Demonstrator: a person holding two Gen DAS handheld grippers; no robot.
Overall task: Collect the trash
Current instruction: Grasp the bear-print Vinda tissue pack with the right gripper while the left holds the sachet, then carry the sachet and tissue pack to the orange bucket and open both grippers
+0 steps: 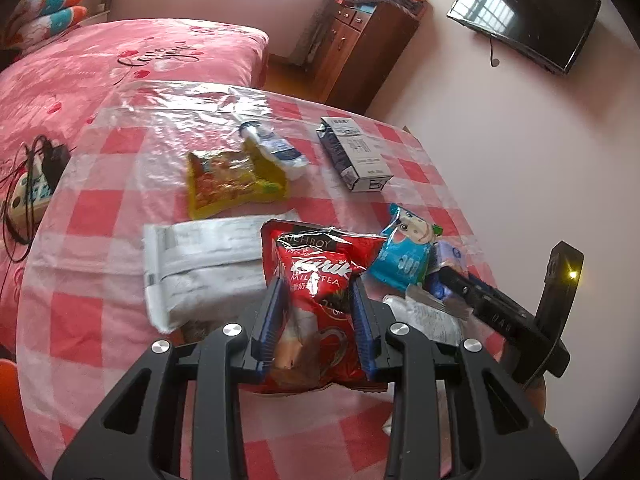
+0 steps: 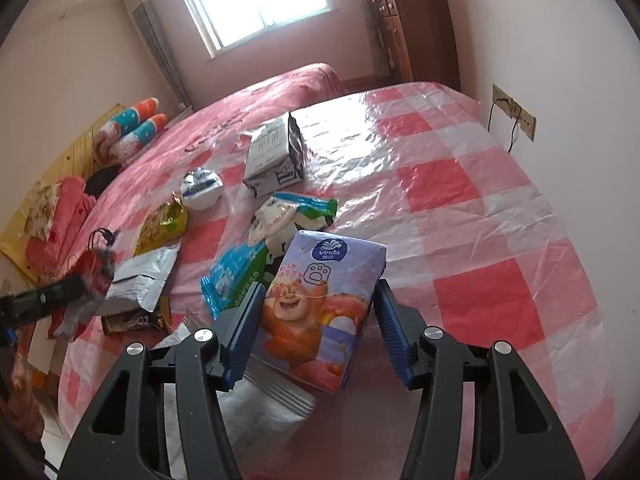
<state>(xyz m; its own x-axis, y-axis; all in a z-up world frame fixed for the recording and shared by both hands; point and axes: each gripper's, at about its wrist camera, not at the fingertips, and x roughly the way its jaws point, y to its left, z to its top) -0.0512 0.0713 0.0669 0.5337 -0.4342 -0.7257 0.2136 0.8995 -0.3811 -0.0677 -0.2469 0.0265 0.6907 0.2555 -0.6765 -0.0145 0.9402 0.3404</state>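
The left tongs [image 1: 318,312] pinch one red milk-tea packet [image 1: 316,280] between their blue pads [image 1: 362,320]. The packet's long axis runs straight out along the fingers, its top edge pointing away from them toward the bed [image 1: 120,60]. Just to its left lies one white mailer bag [image 1: 200,264], long side crosswise. Ahead of it sit one yellow snack wrapper [image 1: 232,180] and one small white bottle [image 1: 276,150], and farther right one grey-and-white carton [image 1: 354,152] lies on its side, all on the checked tablecloth [image 1: 100,320].

The right tongs [image 2: 318,320] stand fairly wide, their pads on either side of one purple tissue pack [image 2: 320,308]. The left pad touches the pack; whether the right pad [image 2: 390,328] presses it I cannot tell. The pack's long axis points forward and slightly right, logo end away. Under its near end lies one white wrapper [image 2: 264,396]. Just beyond, one blue-green packet [image 2: 240,272] slants away. Far left, the other tongs hold the red packet.
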